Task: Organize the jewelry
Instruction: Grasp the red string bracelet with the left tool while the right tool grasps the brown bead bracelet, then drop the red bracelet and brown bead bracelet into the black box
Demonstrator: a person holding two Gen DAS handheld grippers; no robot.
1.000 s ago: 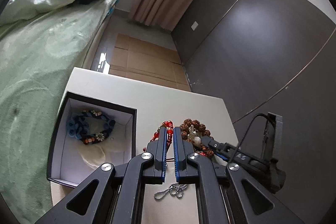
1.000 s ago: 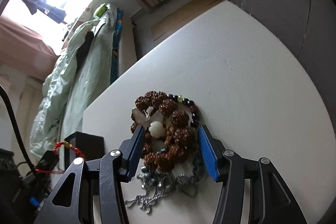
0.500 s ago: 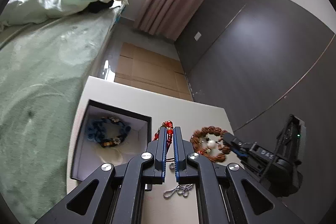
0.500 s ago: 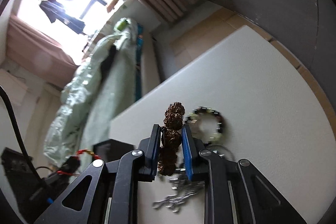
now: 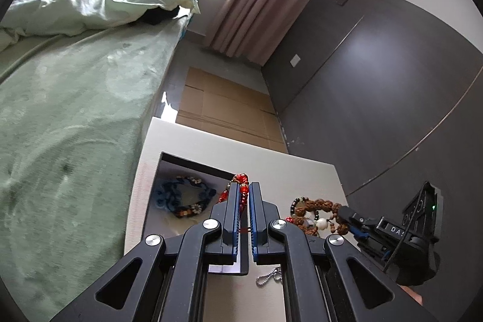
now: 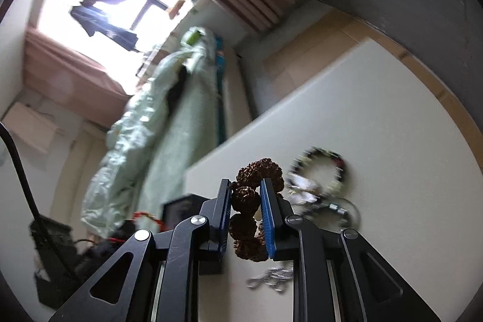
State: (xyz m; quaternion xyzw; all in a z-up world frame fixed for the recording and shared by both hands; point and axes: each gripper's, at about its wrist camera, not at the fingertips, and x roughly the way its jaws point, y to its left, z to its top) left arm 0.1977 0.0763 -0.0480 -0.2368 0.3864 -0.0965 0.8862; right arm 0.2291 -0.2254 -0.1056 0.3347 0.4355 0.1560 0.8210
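Observation:
My left gripper is shut on a red bead bracelet and holds it above the near edge of a black box with a white inside. A blue beaded bracelet lies in the box. My right gripper is shut on a brown rough-seed bracelet, lifted off the white table. In the left wrist view the brown bracelet hangs from the right gripper. A dark bead bracelet and a silver chain lie on the table.
A bed with green covers runs along the table's left side. A dark wall stands to the right. Cardboard sheets lie on the floor beyond the table. The silver ball chain lies near the left gripper's base.
My right gripper closed on the brown seed bracelet and lifted it off the table. My left gripper rose with the red bracelet and shifted over the box edge.

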